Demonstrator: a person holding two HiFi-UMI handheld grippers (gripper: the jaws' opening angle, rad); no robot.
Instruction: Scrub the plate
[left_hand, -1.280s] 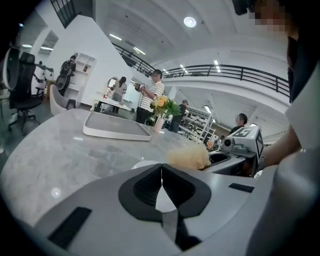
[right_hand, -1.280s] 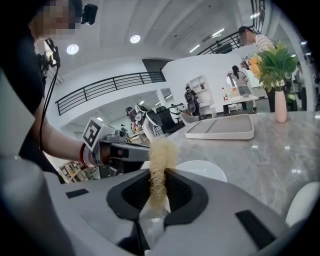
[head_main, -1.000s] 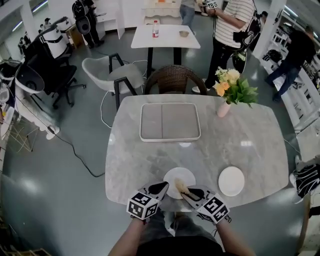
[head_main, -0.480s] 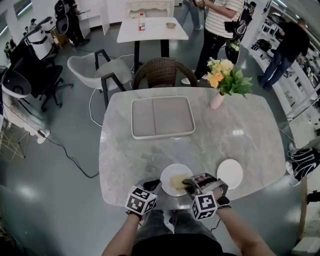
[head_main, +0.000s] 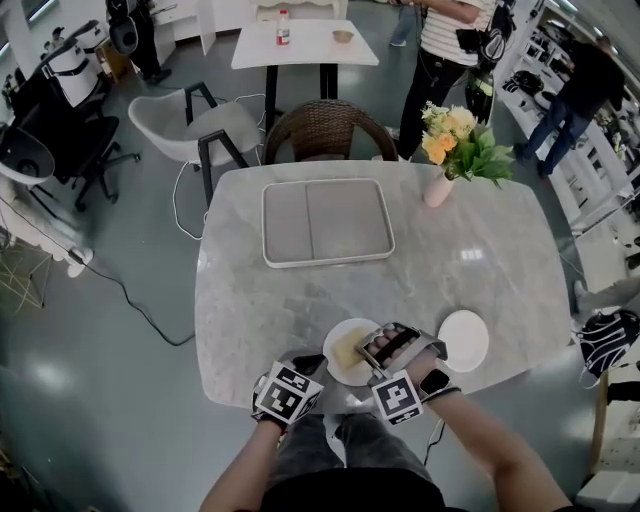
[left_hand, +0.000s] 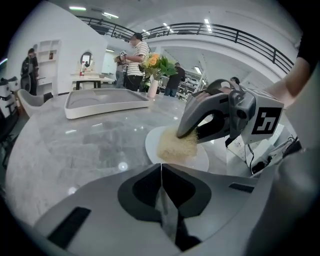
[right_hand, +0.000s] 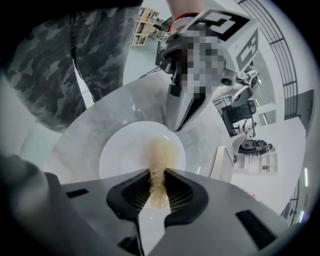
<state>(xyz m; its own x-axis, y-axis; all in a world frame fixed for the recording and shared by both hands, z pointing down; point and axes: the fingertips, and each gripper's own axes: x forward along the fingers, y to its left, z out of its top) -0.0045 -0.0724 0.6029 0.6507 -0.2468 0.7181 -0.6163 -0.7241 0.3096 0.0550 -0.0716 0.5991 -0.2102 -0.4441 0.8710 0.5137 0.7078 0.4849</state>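
Marble tabletop (head_main: 250, 300), its other furnishings

A grey tray (head_main: 327, 222) lies at the far middle, a pink vase (head_main: 437, 188) of flowers (head_main: 455, 135) far right, and a spare white dish (head_main: 463, 341) near right; a wicker chair (head_main: 325, 130) stands behind.

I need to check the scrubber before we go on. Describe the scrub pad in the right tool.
The scrub pad is a pale tan, fibrous wad, loofah-like, frayed at the edges. The right tool is shut on one end; the other end rests on the white plate near its middle.

Left gripper (left_hand: 161, 166) closed; right gripper (right_hand: 159, 173) clamping scrubber (right_hand: 161, 156).
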